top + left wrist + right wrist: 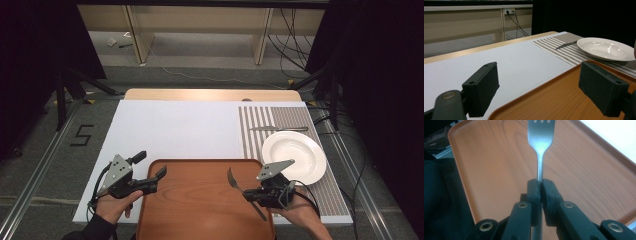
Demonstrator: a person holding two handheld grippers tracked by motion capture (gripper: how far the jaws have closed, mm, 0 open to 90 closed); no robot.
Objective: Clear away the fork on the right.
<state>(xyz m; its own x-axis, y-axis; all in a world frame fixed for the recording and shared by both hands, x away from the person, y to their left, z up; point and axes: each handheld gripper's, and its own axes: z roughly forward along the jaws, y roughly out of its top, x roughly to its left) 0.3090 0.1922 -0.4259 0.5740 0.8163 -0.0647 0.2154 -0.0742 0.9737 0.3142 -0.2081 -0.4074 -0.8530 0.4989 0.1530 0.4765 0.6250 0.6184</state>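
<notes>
My right tool (539, 185) pinches a fork (539, 140) over the tray (200, 200); my left tool (539, 87) gapes wide, empty; high view adds plate (295, 152), knife (277, 129).

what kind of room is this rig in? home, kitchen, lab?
Most likely a lab or recording studio, not a home. Black curtains hang on both sides, loose cables trail across the floor, and a number 5 is taped on the floor beside the table, which is set as a mock dinner place.
</notes>
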